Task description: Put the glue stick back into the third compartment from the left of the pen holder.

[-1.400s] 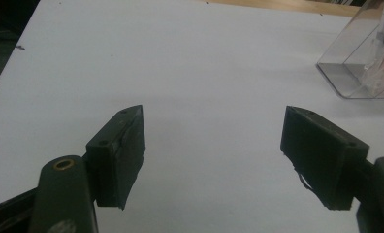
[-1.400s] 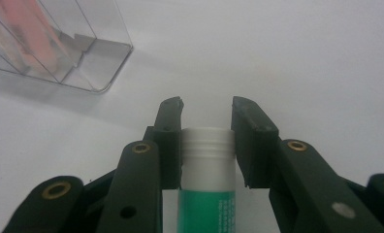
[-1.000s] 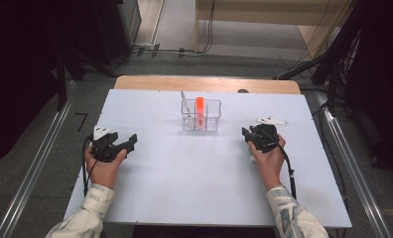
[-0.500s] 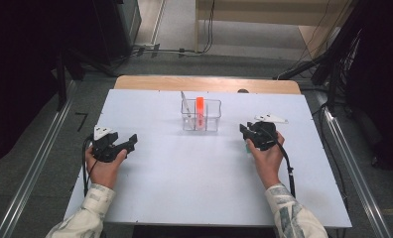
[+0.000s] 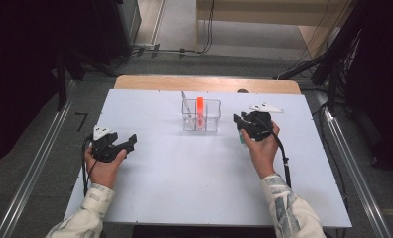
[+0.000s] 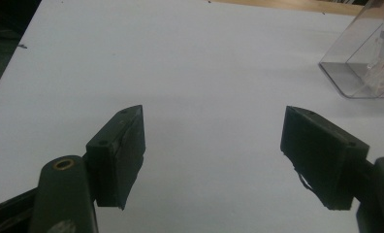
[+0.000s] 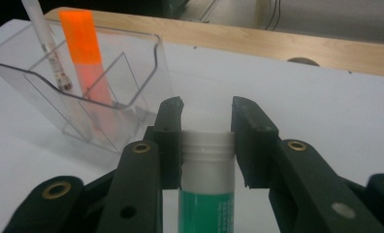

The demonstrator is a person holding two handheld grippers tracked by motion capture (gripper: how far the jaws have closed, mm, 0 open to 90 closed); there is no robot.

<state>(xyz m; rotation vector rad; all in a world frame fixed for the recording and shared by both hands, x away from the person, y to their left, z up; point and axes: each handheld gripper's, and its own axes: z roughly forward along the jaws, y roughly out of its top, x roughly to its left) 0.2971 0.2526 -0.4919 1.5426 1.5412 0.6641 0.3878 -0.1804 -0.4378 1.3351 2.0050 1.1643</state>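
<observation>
The green tube with a white cap [image 7: 207,187] stands upright between the jaws of the right tool [image 7: 207,127], which press on the cap from both sides, so the tube's long axis runs down below the tool. The clear organizer [image 7: 90,87] is ahead of this tool and to its left, near but not touching, with an orange marker [image 7: 86,58] and a white pen [image 7: 47,43] leaning in its compartments. I judge the tube must travel this way and enter from above, so the tool has to be above the rim first. The right tool [image 5: 248,125] is clearly nearer to the organizer [image 5: 201,115]; the left tool [image 5: 119,144] rests well apart on the worktop [image 5: 194,183], jaws wide and with nothing between them.
</observation>
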